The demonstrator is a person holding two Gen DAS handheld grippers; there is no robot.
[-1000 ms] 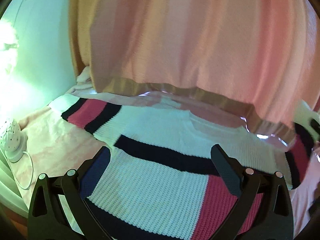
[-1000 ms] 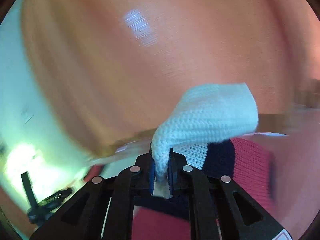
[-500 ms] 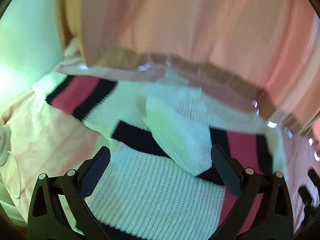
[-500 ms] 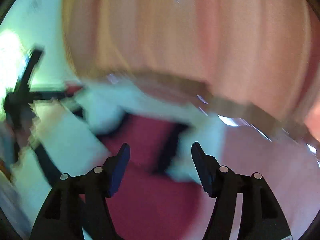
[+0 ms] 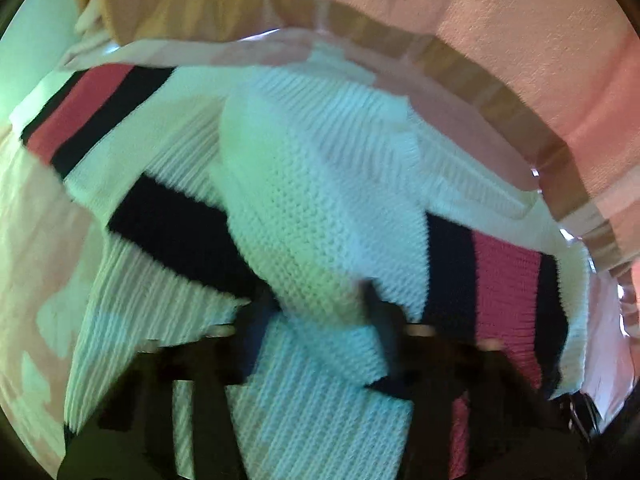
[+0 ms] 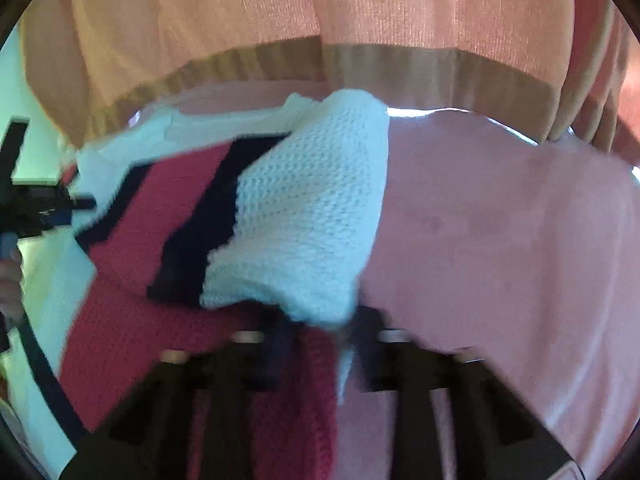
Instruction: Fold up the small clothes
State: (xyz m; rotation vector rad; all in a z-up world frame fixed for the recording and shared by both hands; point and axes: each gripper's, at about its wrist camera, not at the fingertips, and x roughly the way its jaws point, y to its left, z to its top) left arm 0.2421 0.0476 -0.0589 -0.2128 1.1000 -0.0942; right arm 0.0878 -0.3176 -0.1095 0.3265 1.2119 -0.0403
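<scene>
The left gripper (image 5: 320, 312) and right gripper (image 6: 320, 328) are each closing around a white fold of the striped sweater (image 5: 320, 208), which is lying ahead on the pink sheet (image 6: 500, 240), below the curtain (image 6: 320, 12).

Both fisheye views are warmly lit, with a pink-orange cast from light passing through the curtain (image 6: 320, 20) along the top of each frame. A cooler green-white glow enters at the upper left. Small glare spots sit under the curtain hem at the right of the left wrist view. Straight lines bow strongly toward the dark round borders. Motion blur smears the lower part, leaving each tool soft and dark.
</scene>
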